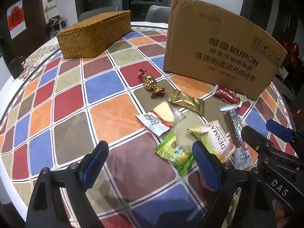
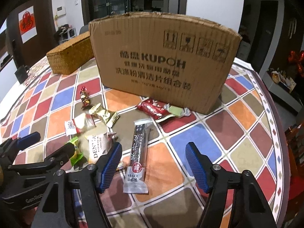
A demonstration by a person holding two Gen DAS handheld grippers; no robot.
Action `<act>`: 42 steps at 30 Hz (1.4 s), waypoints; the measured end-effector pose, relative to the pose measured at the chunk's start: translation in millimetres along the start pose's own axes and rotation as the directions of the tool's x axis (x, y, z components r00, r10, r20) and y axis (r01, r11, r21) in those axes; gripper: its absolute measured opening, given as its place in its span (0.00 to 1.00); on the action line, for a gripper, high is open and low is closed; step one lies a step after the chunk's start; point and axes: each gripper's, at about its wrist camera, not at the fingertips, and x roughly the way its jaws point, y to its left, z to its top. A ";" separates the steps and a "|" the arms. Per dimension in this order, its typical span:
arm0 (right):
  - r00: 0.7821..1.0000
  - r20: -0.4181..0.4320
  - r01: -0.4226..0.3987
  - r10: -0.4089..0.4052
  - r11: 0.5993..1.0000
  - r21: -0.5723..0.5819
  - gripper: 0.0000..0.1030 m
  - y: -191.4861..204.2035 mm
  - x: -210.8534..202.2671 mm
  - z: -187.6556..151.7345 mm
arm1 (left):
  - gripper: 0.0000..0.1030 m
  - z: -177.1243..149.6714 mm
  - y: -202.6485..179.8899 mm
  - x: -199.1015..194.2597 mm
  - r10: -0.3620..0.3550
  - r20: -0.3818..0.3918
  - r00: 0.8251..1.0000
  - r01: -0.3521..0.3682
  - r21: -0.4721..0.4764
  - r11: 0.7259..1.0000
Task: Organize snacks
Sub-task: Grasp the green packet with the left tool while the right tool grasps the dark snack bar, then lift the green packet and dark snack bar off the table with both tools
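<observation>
Both grippers hang over the checked tablecloth (image 1: 117,114) with jaws spread and nothing between the pads. Ahead of the left gripper (image 1: 150,161), just off its right finger, lies a green snack packet (image 1: 174,153), and the white DENMA packet (image 1: 214,140) sits partly behind that same finger. Farther forward from this tool lie a clear-and-white wrapped snack (image 1: 161,118), a gold foil packet (image 1: 187,101) and a red-and-gold twisted candy (image 1: 150,83). Off to its right, beside the other tool's black frame, rests a long dark snack bar (image 1: 237,138), and past that a red wrapper (image 1: 227,95) against the foot of the cardboard box (image 1: 218,47). A woven basket (image 1: 95,33) stands well ahead to the left.

From the right gripper (image 2: 153,164), the long dark bar (image 2: 137,155) lies lengthwise between the spread fingers, nearer the left one; the pads stand clear of it. Just left of that finger, the DENMA packet (image 2: 97,146) and green packet (image 2: 76,153) lie close to the left tool's tips. Straight ahead stands the box (image 2: 163,62), with the red wrapper (image 2: 152,109) and a pale green candy (image 2: 176,111) at its base. The basket (image 2: 70,57) sits beyond, to the left of the box.
</observation>
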 end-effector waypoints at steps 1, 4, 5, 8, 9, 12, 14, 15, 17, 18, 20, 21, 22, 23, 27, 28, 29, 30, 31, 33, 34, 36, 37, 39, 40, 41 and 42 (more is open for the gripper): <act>1.000 -0.008 -0.004 0.004 1.000 -0.001 0.66 0.2 3.0 -0.1 | 0.81 -0.3 -1.1 2.4 -0.003 -0.007 1.000 0.003 0.000 1.000; 0.999 -0.029 -0.014 0.014 1.000 -0.003 0.62 0.9 11.0 -1.2 | 0.76 -1.5 -4.1 9.3 -0.010 -0.028 1.000 0.010 -0.001 1.000; 0.999 -0.035 -0.016 0.016 1.000 -0.002 0.62 0.7 13.1 -2.0 | 0.75 -1.9 -4.8 11.4 -0.012 -0.035 0.999 0.012 -0.003 1.000; 0.998 -0.054 -0.023 0.024 1.000 0.003 0.61 -0.1 20.7 -4.0 | 0.72 -2.0 -6.2 16.3 -0.011 -0.040 0.999 0.011 0.000 1.000; 0.998 -0.058 -0.026 0.027 1.000 0.005 0.61 -0.5 22.4 -4.5 | 0.70 -1.7 -6.5 16.9 -0.012 -0.039 0.999 0.012 0.002 1.000; 0.997 -0.069 -0.037 0.038 0.999 0.009 0.59 -0.3 27.2 -6.0 | 0.65 -2.1 -7.6 16.0 -0.012 -0.032 0.999 0.012 0.006 1.000; 0.995 -0.081 -0.056 0.056 0.998 0.009 0.54 2.2 30.7 -7.0 | 0.55 -2.5 -9.3 14.6 -0.016 -0.026 1.000 0.017 0.016 1.000; 0.995 -0.079 -0.055 0.055 0.998 0.005 0.52 3.8 31.3 -7.6 | 0.45 -2.8 -9.9 13.5 -0.022 -0.023 0.999 0.023 0.020 1.000; 0.996 -0.073 -0.060 0.060 0.998 0.001 0.44 6.4 30.7 -7.6 | 0.31 -3.5 -10.2 11.8 -0.032 -0.020 0.999 0.032 0.022 0.999; 0.995 -0.071 -0.064 0.064 0.998 0.005 0.36 6.7 30.2 -7.1 | 0.27 -3.7 -10.4 11.1 -0.038 -0.021 0.999 0.038 0.020 0.999; 0.995 -0.072 -0.070 0.071 0.997 0.011 0.26 6.8 30.4 -6.1 | 0.26 -3.7 -10.6 11.3 -0.048 -0.022 0.999 0.048 0.017 0.999; 0.995 -0.071 -0.067 0.067 0.998 0.011 0.21 6.9 30.6 -5.6 | 0.26 -4.0 -10.9 11.1 -0.051 -0.023 0.998 0.051 0.017 0.999; 0.995 -0.071 -0.068 0.069 0.998 0.013 0.21 6.8 30.6 -5.4 | 0.25 -4.3 -11.0 10.9 -0.053 -0.023 0.998 0.054 0.017 0.998; 0.995 -0.070 -0.068 0.069 0.998 0.015 0.20 6.0 29.6 -6.1 | 0.25 -4.9 -11.0 10.3 -0.058 -0.024 0.998 0.058 0.017 0.998; 0.996 -0.061 -0.057 0.058 0.998 0.016 0.17 5.0 25.2 -7.0 | 0.25 -6.1 -11.0 9.7 -0.071 -0.028 0.997 0.071 0.015 0.997; 0.996 -0.061 -0.057 0.059 0.998 0.020 0.17 4.4 24.3 -7.3 | 0.24 -6.6 -11.0 9.5 -0.073 -0.028 0.997 0.073 0.016 0.997; 0.996 -0.061 -0.057 0.058 0.998 0.024 0.17 3.5 23.4 -7.8 | 0.24 -7.2 -11.0 8.8 -0.074 -0.028 0.997 0.075 0.017 0.997; 0.997 -0.060 -0.054 0.055 0.998 0.027 0.17 2.7 22.3 -8.1 | 0.24 -7.5 -11.2 8.1 -0.076 -0.027 0.997 0.077 0.018 0.997; 0.997 -0.058 -0.051 0.053 0.998 0.030 0.17 2.2 21.3 -8.2 | 0.24 -7.7 -11.3 7.4 -0.078 -0.025 0.997 0.078 0.019 0.997; 0.997 -0.053 -0.049 0.051 0.998 0.035 0.17 -0.2 17.6 -8.8 | 0.24 -7.7 -11.8 4.7 -0.079 -0.018 0.997 0.079 0.023 0.997; 0.998 -0.048 -0.045 0.047 0.998 0.037 0.17 -0.9 15.3 -8.9 | 0.24 -7.6 -11.9 3.9 -0.080 -0.015 0.997 0.080 0.025 0.996; 0.998 -0.043 -0.042 0.044 0.998 0.040 0.17 -1.1 13.1 -8.9 | 0.24 -6.7 -11.9 2.5 -0.082 -0.012 0.997 0.082 0.027 0.996; 0.998 -0.041 -0.041 0.043 0.998 0.044 0.17 -1.6 11.6 -8.5 | 0.24 -6.4 -12.4 1.2 -0.081 -0.008 0.997 0.081 0.030 0.996; 0.999 -0.036 -0.038 0.040 0.998 0.049 0.17 -2.4 9.0 -7.8 | 0.24 -5.6 -12.5 -1.4 -0.079 -0.002 0.997 0.079 0.036 0.996; 0.999 -0.033 -0.038 0.039 0.998 0.051 0.17 -2.3 8.5 -7.3 | 0.24 -5.1 -12.4 -2.7 -0.080 0.000 0.997 0.080 0.038 0.996; 0.999 -0.031 -0.038 0.040 0.998 0.054 0.17 -2.6 7.2 -6.8 | 0.24 -4.5 -12.0 -4.1 -0.080 0.003 0.997 0.080 0.038 0.996; 0.999 -0.029 -0.038 0.039 0.998 0.056 0.17 -2.8 6.0 -6.3 | 0.24 -4.0 -11.8 -5.3 -0.080 0.005 0.997 0.080 0.039 0.996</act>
